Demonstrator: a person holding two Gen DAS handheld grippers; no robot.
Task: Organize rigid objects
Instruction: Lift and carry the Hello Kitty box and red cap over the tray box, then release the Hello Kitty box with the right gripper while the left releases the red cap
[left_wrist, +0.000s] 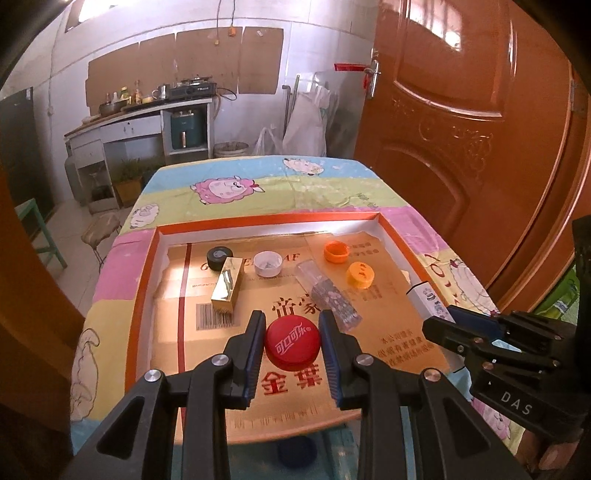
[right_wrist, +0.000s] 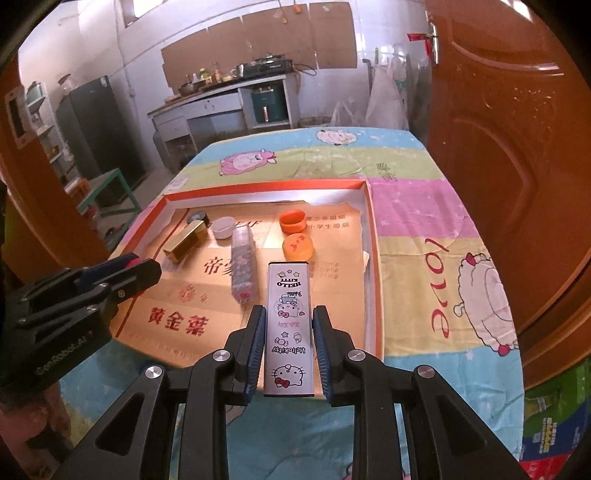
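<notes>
My left gripper (left_wrist: 291, 343) is shut on a red bottle cap (left_wrist: 291, 343) and holds it above the near part of the orange-rimmed cardboard tray (left_wrist: 147, 266). A long white Hello Kitty box (right_wrist: 290, 325) sticks forward from my right gripper (right_wrist: 289, 339), which is shut on it over the tray's near right side. In the tray lie a gold box (left_wrist: 227, 284), a black tape roll (left_wrist: 218, 256), a white cap (left_wrist: 268, 263), a clear patterned box (left_wrist: 328, 295) and two orange caps (left_wrist: 336, 252), (left_wrist: 359, 274). The right gripper (left_wrist: 480, 343) also appears at the right edge of the left wrist view.
The tray sits on a table with a cartoon sheep cloth (right_wrist: 424, 206). A brown door (left_wrist: 461, 110) stands close on the right. A kitchen counter (left_wrist: 147, 114), a green stool (left_wrist: 40, 229) and a small round stool (left_wrist: 99, 229) lie beyond the table.
</notes>
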